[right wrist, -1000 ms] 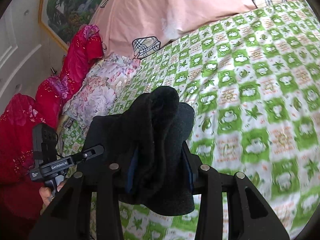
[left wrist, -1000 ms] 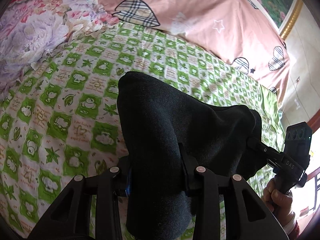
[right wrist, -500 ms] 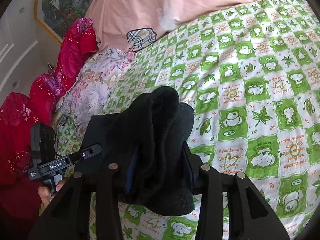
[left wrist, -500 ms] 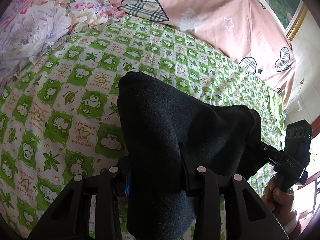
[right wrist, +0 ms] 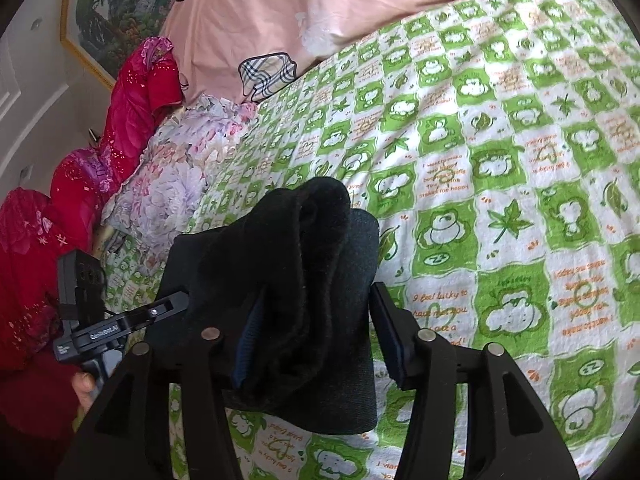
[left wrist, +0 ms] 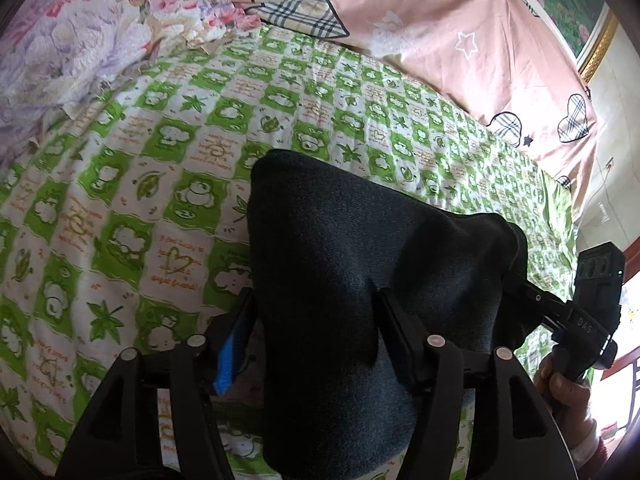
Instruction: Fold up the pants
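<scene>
The dark charcoal pants [left wrist: 360, 272] hang bunched between both grippers above the green checked bed sheet [left wrist: 132, 184]. My left gripper [left wrist: 316, 312] is shut on one end of the pants, cloth draped over its fingers. My right gripper [right wrist: 316, 304] is shut on the other end [right wrist: 304, 264], thick folds filling the jaws. The right gripper also shows at the right of the left wrist view [left wrist: 560, 312], and the left gripper at the left of the right wrist view [right wrist: 132, 320].
A pink quilt with plaid hearts [left wrist: 420, 28] lies along the far side of the bed. A floral pillow [left wrist: 68, 36] and red bedding [right wrist: 132, 104] sit at the head. A framed painting [right wrist: 120, 4] hangs on the wall.
Both grippers have moved forward and lower over the sheet with the pants; the pink quilt has slid toward the top of both views. The grips are unchanged.
</scene>
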